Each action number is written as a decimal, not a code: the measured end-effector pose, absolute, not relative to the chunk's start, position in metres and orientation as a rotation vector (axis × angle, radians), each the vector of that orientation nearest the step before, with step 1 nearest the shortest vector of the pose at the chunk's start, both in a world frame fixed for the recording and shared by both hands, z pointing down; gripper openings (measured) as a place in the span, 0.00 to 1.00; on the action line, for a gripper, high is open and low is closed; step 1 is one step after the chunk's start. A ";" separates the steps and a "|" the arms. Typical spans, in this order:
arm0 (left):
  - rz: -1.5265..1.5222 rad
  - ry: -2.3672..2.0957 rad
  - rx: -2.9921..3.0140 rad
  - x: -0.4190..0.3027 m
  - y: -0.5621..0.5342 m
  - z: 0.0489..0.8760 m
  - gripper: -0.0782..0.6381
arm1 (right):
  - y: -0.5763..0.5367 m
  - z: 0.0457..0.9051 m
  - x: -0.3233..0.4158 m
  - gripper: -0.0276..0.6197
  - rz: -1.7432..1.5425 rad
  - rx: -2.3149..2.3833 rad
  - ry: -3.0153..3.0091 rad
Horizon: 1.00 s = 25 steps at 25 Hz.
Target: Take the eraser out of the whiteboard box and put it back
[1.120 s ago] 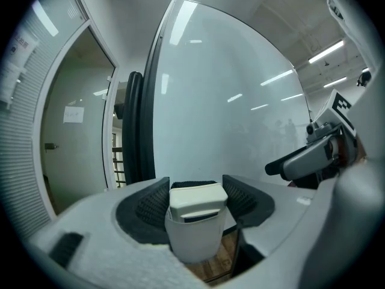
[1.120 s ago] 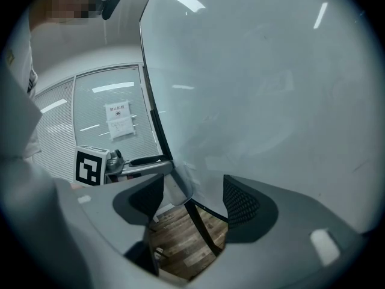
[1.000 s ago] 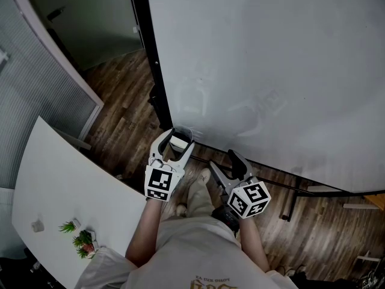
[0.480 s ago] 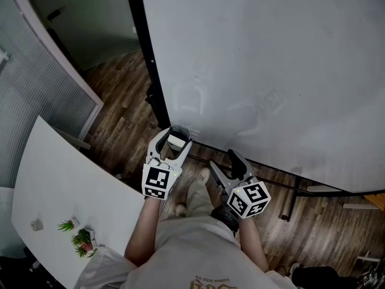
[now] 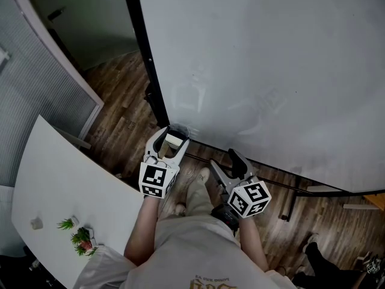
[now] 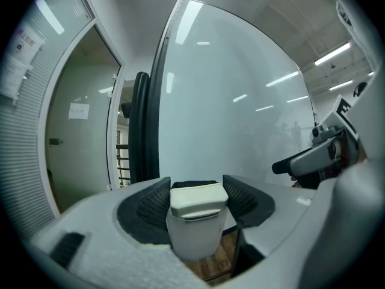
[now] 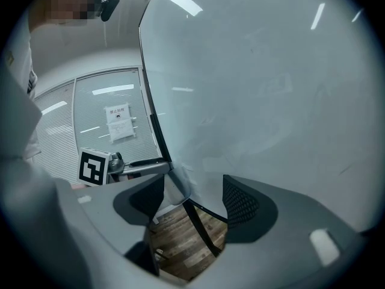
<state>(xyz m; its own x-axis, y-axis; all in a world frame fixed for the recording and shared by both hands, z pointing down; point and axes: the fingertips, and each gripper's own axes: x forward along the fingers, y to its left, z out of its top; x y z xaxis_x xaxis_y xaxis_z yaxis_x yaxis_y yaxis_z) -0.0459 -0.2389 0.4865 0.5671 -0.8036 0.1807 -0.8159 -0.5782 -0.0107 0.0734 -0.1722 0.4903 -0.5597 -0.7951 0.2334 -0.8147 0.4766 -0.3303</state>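
Note:
A cream eraser [image 6: 198,198] sits between the black pads of my left gripper [image 6: 197,191], which is shut on its sides. In the head view the eraser [image 5: 175,139] and left gripper [image 5: 172,138] are at the whiteboard's [image 5: 271,71] lower left corner. They are right at a small translucent box [image 5: 180,130] fixed there. The box [image 7: 175,188] also shows in the right gripper view, at the left gripper's tips. I cannot tell whether the eraser's lower end is inside it. My right gripper [image 5: 224,162] stands open and empty to the right, a little back from the board.
The board's black frame post [image 5: 146,71] runs up its left edge, and its foot [image 5: 290,208] stands on the wood floor. A white table [image 5: 60,185] with a small plant [image 5: 81,239] is at the left. Another person's foot [image 5: 313,245] shows at the bottom right.
Both grippers hold as before, the left still on the eraser. The head view has shifted slightly, and a foot has come into view at the bottom right.

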 end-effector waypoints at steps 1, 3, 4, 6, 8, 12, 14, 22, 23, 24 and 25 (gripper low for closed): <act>0.255 -1.407 2.715 -0.046 -0.239 0.486 0.49 | -0.172 0.490 0.074 0.51 0.636 1.450 -2.661; 0.252 -1.413 2.715 -0.046 -0.238 0.484 0.49 | -0.171 0.489 0.074 0.51 0.639 1.450 -2.666; 0.249 -1.415 2.715 -0.046 -0.238 0.483 0.49 | -0.170 0.488 0.074 0.51 0.639 1.451 -2.667; 0.243 -1.423 2.713 -0.047 -0.237 0.481 0.48 | -0.169 0.489 0.075 0.51 0.642 1.451 -2.669; 0.243 -1.431 2.713 -0.047 -0.237 0.480 0.48 | -0.168 0.490 0.075 0.51 0.647 1.452 -2.669; 0.242 -1.440 2.719 -0.047 -0.236 0.477 0.48 | -0.166 0.490 0.076 0.51 0.652 1.457 -2.670; 0.239 -1.444 2.722 -0.048 -0.235 0.475 0.48 | -0.165 0.489 0.076 0.51 0.650 1.457 -2.673; 0.222 -1.459 2.739 -0.050 -0.231 0.466 0.48 | -0.165 0.484 0.072 0.51 0.632 1.454 -2.681; 0.221 -1.459 2.739 -0.050 -0.230 0.466 0.48 | -0.164 0.483 0.072 0.51 0.630 1.454 -2.682; 0.219 -1.460 2.741 -0.050 -0.230 0.465 0.48 | -0.164 0.483 0.072 0.51 0.629 1.454 -2.683; 0.215 -1.461 2.743 -0.050 -0.230 0.464 0.48 | -0.164 0.483 0.071 0.51 0.628 1.454 -2.683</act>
